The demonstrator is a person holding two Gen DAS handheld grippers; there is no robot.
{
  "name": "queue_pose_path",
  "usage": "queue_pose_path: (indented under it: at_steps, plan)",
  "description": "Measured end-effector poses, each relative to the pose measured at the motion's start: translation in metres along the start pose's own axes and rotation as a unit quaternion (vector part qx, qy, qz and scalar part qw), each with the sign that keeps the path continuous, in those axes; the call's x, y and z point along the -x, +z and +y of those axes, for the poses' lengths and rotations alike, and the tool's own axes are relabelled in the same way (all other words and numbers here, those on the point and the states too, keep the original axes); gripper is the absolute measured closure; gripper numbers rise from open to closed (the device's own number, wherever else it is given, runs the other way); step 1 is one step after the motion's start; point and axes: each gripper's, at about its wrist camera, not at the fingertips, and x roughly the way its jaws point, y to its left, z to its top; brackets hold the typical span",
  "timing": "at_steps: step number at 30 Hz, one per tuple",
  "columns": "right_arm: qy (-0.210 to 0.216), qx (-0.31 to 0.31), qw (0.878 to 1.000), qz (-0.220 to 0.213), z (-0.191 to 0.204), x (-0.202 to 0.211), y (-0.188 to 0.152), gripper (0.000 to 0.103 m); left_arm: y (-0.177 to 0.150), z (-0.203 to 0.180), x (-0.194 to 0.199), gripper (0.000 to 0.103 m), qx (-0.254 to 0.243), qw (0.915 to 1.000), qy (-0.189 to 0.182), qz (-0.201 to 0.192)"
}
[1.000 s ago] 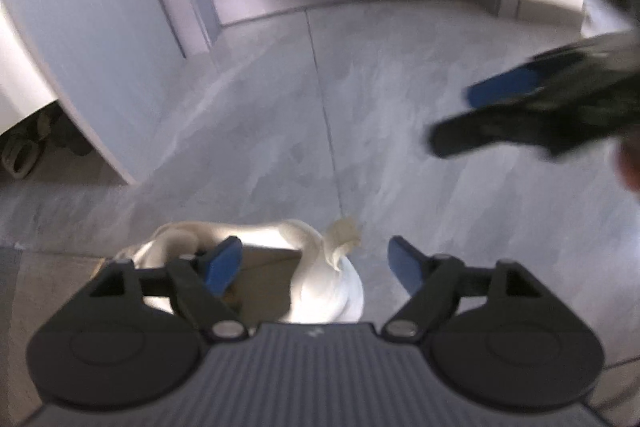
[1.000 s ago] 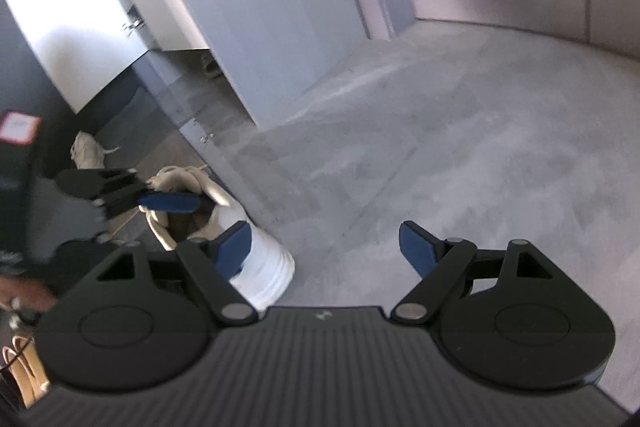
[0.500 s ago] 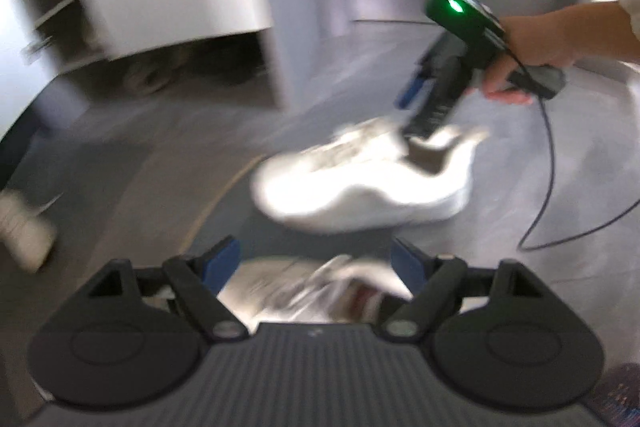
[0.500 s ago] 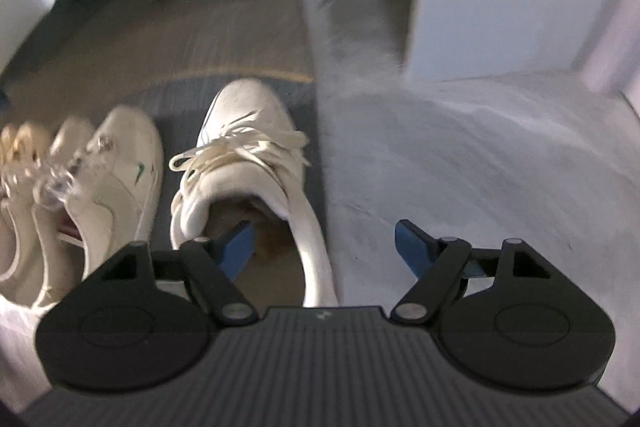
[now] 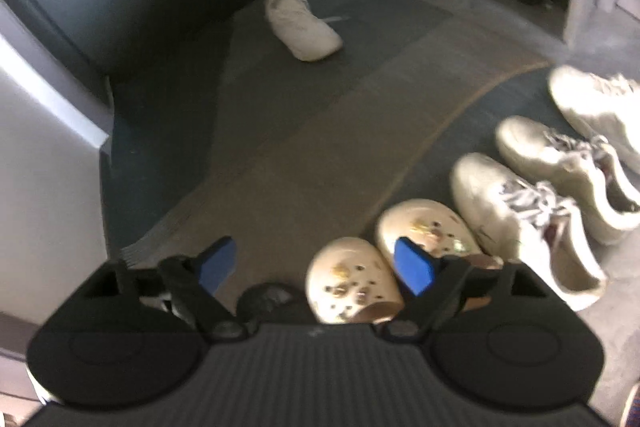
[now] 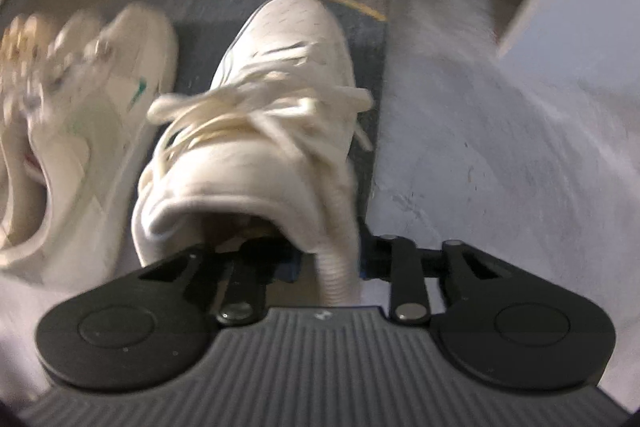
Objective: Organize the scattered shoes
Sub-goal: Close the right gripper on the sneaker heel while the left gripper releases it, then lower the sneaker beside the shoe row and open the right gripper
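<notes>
The right gripper (image 6: 324, 259) is pinching the white sneaker (image 6: 280, 99) by its heel side. The left gripper (image 5: 316, 263) is hanging wide open, holding nothing, over the clogs (image 5: 352, 279).

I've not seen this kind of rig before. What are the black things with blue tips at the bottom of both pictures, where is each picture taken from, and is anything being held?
They are hand-held two-finger tools, one in each of a person's hands, each with a camera looking along its fingers. The left tool is open and empty above a dark floor mat, where a pair of cream perforated clogs, laced white sneakers and one lone pale sneaker farther off lie. The right tool has just been closing and is shut on the heel collar of a white lace-up sneaker standing on the mat's edge beside a grey tiled floor.
</notes>
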Motion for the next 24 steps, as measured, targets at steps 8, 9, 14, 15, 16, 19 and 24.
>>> queue_pose_path:
  at_steps: [8, 9, 14, 15, 16, 19, 24]
  plan:
    - [-0.040, -0.135, 0.990, -0.030, 0.016, 0.069, -0.042, 0.085, -0.027, 0.024, -0.018, 0.014, 0.024, 0.9968, -0.049, -0.058]
    - [-0.044, -0.143, 0.988, -0.034, 0.019, 0.081, -0.049, 0.086, -0.030, 0.024, -0.022, 0.014, 0.021, 0.9959, -0.060, -0.064]
    - [-0.074, -0.145, 0.986, -0.028, 0.077, 0.157, -0.097, 0.086, -0.055, 0.027, -0.032, 0.014, 0.032, 0.9893, -0.097, -0.104]
    - [-0.073, -0.148, 0.986, -0.026, 0.087, 0.166, -0.105, 0.086, -0.061, 0.029, -0.034, 0.014, 0.039, 0.9873, -0.104, -0.114]
    - [-0.070, -0.152, 0.986, -0.022, 0.106, 0.178, -0.115, 0.086, -0.066, 0.030, -0.035, 0.014, 0.045, 0.9859, -0.108, -0.119]
    - [-0.049, -0.159, 0.986, -0.010, 0.156, 0.199, -0.131, 0.086, -0.081, 0.041, -0.037, 0.014, 0.080, 0.9812, -0.126, -0.122]
    - [0.017, -0.156, 0.988, -0.004, 0.231, 0.211, -0.132, 0.086, -0.106, 0.064, -0.038, 0.014, 0.131, 0.9751, -0.128, -0.125]
